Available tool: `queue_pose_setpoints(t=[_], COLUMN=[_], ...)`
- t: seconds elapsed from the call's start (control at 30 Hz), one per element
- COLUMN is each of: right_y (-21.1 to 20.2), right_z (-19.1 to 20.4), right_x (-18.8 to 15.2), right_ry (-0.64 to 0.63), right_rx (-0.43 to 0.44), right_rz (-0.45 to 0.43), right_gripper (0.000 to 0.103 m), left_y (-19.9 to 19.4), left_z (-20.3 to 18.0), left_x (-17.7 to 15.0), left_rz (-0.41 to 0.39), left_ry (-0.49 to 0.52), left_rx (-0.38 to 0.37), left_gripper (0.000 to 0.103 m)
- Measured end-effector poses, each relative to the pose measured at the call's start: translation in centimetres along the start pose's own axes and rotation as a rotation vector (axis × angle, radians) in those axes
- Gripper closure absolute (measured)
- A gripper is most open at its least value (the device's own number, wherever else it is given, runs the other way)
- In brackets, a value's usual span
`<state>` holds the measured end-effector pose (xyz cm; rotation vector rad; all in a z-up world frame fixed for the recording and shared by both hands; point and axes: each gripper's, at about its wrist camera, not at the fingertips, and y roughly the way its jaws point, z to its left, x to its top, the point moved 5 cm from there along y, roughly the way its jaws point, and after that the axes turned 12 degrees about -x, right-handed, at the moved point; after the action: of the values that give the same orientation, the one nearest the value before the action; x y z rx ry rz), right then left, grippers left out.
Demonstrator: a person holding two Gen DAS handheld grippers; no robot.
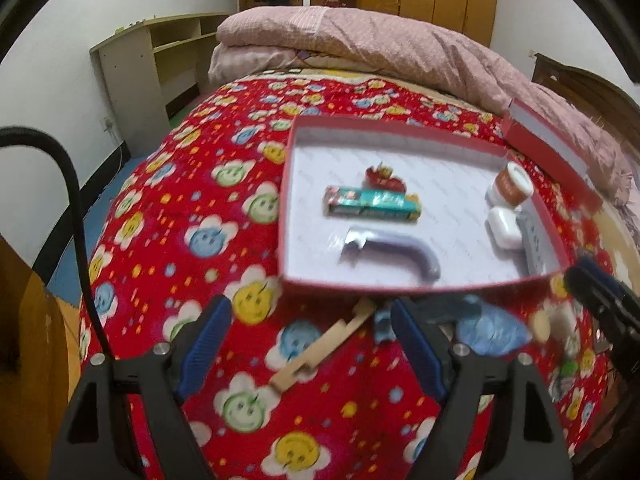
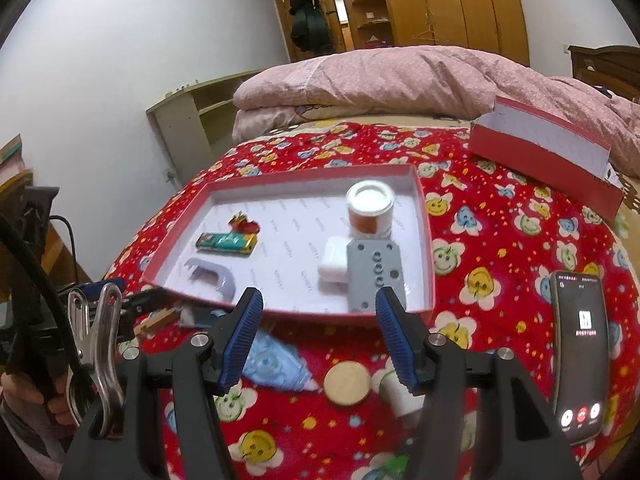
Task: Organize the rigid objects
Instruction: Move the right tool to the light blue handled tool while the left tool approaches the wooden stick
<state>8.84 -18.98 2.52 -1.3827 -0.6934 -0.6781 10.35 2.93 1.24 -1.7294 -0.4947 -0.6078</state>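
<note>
The left gripper hangs over the red flowered blanket with its jaws spread wide and nothing between the pads. Just beyond its fingertips lies a wooden clip, tilted, its far end close against the near wall of the red box. A blue tape dispenser lies to its right.

The right gripper is also parted and empty. Below and between its fingers, on the blanket, lie the same blue tape dispenser, a round wooden disc and a white cylinder partly hidden by the right finger.

Farther off, the box already holds a red trinket, a green pack, a pale curved handle, a white case, a grey block and a jar. A phone lies on the right with its screen lit.

The risks, as I judge them: the blanket is soft, so a flat piece like the disc or clip may sink and slip out of a pinch. The clip sits so near the box wall that a finger could nudge the box and shift what is in it. The two grippers work close together on the near side and could bump. A wide reach to the right could knock the phone.
</note>
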Motion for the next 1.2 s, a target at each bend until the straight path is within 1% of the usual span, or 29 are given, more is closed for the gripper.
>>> queue_pose_setpoints(t=[0.2, 0.43, 0.5, 0.67, 0.73, 0.8, 0.87, 1.07, 1.17, 1.2], right_y=[-0.3, 0.3, 0.5, 1.4, 1.9, 2.3, 2.7, 3.8, 4.1, 4.2], right_z=[1.0, 3.5, 4.3, 5.9, 6.5, 7.0, 7.3, 8.6, 9.2, 9.3], right_x=[-0.9, -2.1, -2.4, -3.0, -3.1, -3.0, -2.8, -2.3, -2.3, -2.3], right_ry=[-0.024, -0.070, -0.093, -0.131, -0.148, -0.160, -0.166, -0.185, -0.193, -0.195], right_rx=[0.009, 0.064, 0.078, 0.105, 0.106, 0.117, 0.124, 0.139, 0.145, 0.145], right_rz=[0.021, 0.067, 0.079, 0.113, 0.121, 0.122, 0.125, 0.134, 0.130, 0.129], right_gripper=[0.043, 0.044, 0.051, 0.060, 0.060, 0.060, 0.061, 0.071, 0.073, 0.078], left_y=[-0.4, -0.5, -0.6, -0.5, -0.2, 0.2, 0.2, 0.3, 0.1, 0.1], left_z=[1.6, 2.8, 3.0, 3.1, 3.0, 2.9, 2.9, 2.9, 3.0, 3.0], left_x=[-2.2, -3.4, -3.6, -3.9, -4.0, -4.0, -4.0, -4.0, -4.0, -3.9], left_rz=[0.019, 0.021, 0.006, -0.006, -0.003, 0.011, 0.003, -0.001, -0.008, -0.009], left_ry=[-0.017, -0.033, -0.027, -0.028, -0.025, -0.021, -0.026, -0.022, -0.028, -0.027], left_rx=[0.022, 0.023, 0.030, 0.003, 0.000, 0.014, 0.010, -0.008, -0.017, -0.015], left_gripper=[0.018, 0.018, 0.018, 0.018, 0.018, 0.018, 0.018, 0.018, 0.020, 0.020])
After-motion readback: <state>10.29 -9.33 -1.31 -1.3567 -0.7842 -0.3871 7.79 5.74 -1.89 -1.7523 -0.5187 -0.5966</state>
